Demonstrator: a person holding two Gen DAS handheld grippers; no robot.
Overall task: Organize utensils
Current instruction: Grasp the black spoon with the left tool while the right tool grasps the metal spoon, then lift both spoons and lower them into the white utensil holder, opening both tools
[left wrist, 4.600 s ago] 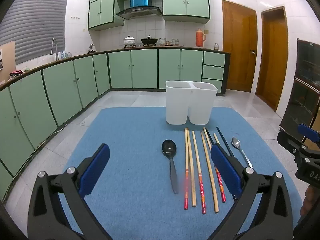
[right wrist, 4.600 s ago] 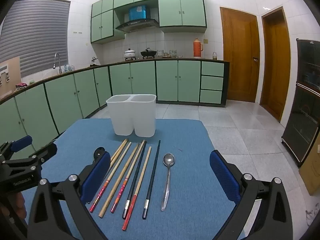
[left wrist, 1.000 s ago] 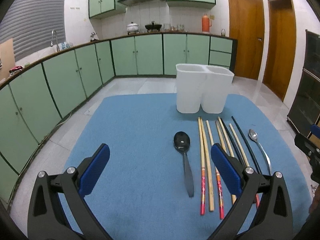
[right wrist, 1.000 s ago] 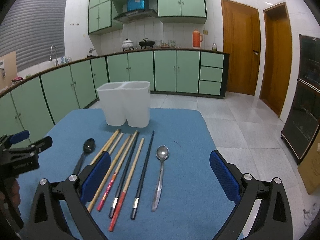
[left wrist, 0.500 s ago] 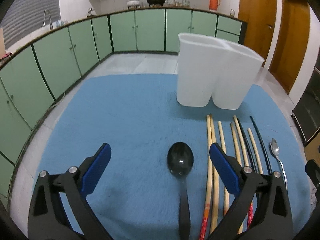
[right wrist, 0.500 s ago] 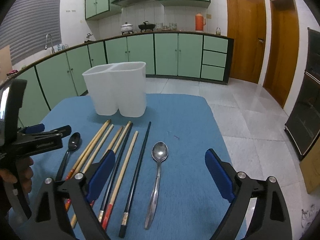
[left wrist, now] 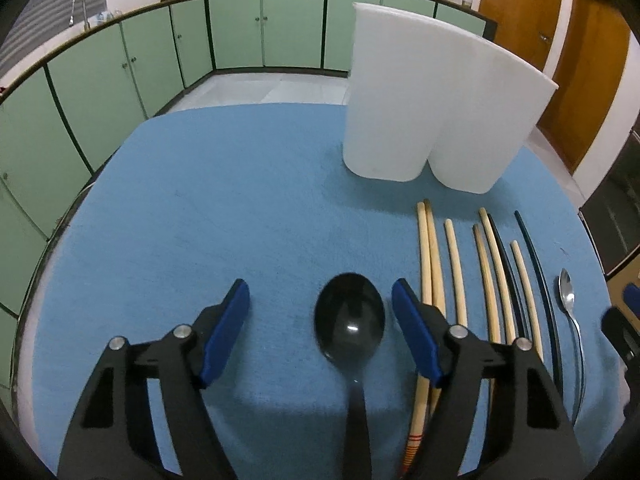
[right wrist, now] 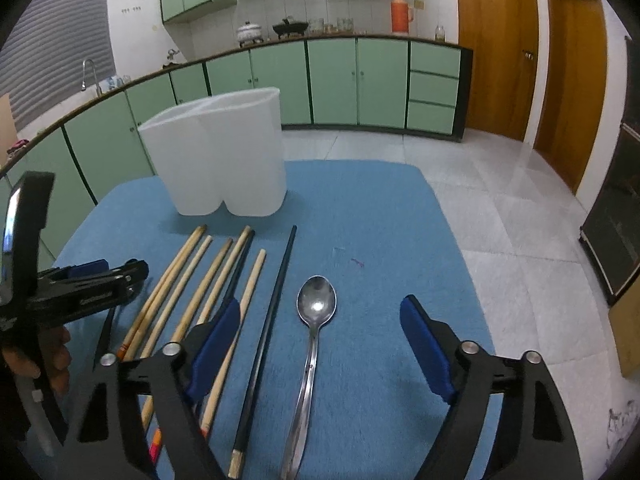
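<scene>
A black spoon lies on the blue mat, its bowl between the fingers of my open left gripper. To its right lie several wooden and black chopsticks and a metal spoon. In the right wrist view the metal spoon lies between the fingers of my open right gripper, with the chopsticks to its left. The white two-compartment holder stands upright behind the utensils; it also shows in the right wrist view. The left gripper shows at the left of the right wrist view.
The blue mat covers a round table with edges near on all sides. Green kitchen cabinets run along the left and back. Wooden doors stand at the right. A tiled floor lies beyond the table.
Both grippers have moved down and forward toward the mat. The left now straddles the black spoon's bowl and the right straddles the metal spoon. Both stay open.
</scene>
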